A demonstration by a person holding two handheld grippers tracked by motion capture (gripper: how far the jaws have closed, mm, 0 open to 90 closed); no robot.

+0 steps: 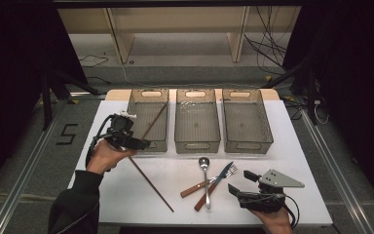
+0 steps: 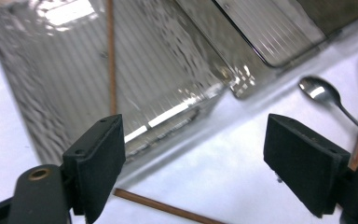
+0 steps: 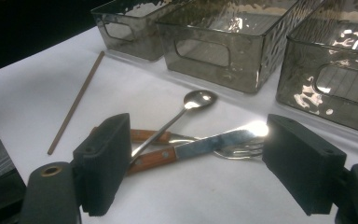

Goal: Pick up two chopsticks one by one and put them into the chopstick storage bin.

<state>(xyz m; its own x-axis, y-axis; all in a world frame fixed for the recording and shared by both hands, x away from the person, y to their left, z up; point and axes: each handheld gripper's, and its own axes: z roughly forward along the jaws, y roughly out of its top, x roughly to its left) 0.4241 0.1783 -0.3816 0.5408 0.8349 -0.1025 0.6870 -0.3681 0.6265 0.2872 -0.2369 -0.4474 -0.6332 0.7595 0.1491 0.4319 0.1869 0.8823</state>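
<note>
**Both sets of fingers spread wide, nothing held**

The fingers of the left gripper (image 2: 193,172) are seen wide apart with nothing between them; bare tabletop (image 2: 223,182) lies in the gap. Just beyond them stands the near wall of the left bin (image 2: 74,84), inside which one chopstick (image 2: 111,60) is leaned. A second chopstick (image 2: 163,207) is laid on the tabletop just below the fingers, outside the bin.

The fingers of the right gripper (image 3: 200,168) are likewise held wide apart and empty. Ahead of them, a spoon (image 3: 186,109), a wood-handled knife (image 3: 200,145) and a fork (image 3: 235,150) are crossed over one another on the tabletop, near the fingers but untouched. Farther out, the middle bin (image 1: 197,122) and the right bin (image 1: 247,121) are set side by side at the far edge.
</note>
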